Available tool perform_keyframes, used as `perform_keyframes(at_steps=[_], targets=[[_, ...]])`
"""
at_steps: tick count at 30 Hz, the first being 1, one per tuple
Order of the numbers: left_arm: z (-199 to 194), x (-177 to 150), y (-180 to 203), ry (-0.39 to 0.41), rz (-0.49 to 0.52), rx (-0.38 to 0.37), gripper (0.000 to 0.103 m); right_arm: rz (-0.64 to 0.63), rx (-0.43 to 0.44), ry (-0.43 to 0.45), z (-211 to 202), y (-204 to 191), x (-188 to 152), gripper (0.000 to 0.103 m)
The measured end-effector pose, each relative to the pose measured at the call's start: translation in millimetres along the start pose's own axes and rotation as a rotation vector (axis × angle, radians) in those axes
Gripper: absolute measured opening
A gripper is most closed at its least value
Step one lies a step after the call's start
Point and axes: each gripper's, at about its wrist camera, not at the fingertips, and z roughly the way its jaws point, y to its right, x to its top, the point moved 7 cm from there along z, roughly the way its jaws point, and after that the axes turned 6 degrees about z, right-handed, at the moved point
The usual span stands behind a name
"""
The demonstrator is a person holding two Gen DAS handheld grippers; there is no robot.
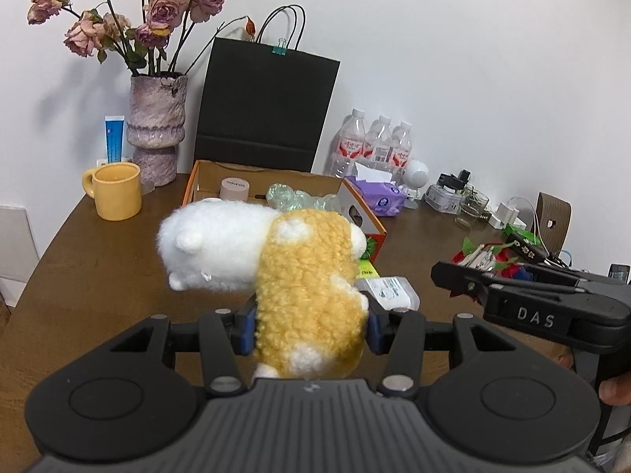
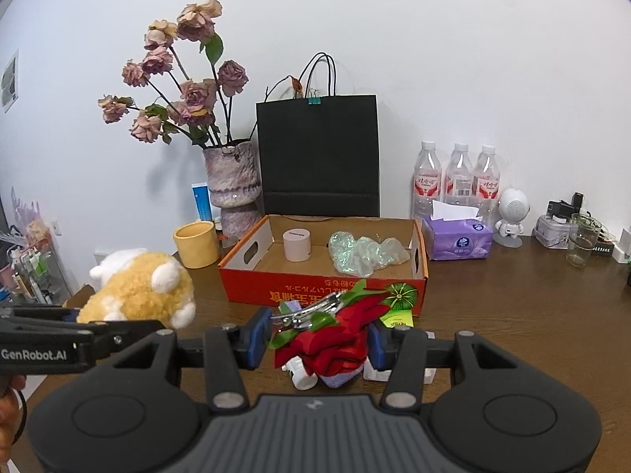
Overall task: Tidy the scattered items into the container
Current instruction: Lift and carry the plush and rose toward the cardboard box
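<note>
left gripper (image 1: 311,325): clamped across the yellow rump of a plush hamster (image 1: 276,268), held clear of the wooden table (image 1: 98,276); its white head juts out unsupported to the left.
right gripper (image 2: 319,341): pressed on a red-and-green felt flower clip (image 2: 335,331), metal clasp poking out above the pads (the grip looks to be mostly on soft fabric).
container: open cardboard box (image 2: 244,272) just beyond both loads, already holding a small pink cylinder (image 2: 296,245) and crumpled bubble wrap (image 2: 363,254).
risk, plush: the fleece squashes and may slide out of the jaws, or its head may catch the box's near wall.
risk, clip: the felt could give and the clip drop short of the box.
risk, crowding: the two grippers sit close together and could knock each other over the box.
risk, leftovers: a small white packet (image 1: 388,291) lies on the table under the loads, easy to overlook.
</note>
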Motion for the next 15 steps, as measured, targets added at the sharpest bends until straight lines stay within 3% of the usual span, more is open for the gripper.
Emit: perform_keyframes(at_steps=[15], targets=[[13,45,4,0.046,0.0,0.038,0.051,0.019,-0.042,-0.012,19,8,41,0.047]])
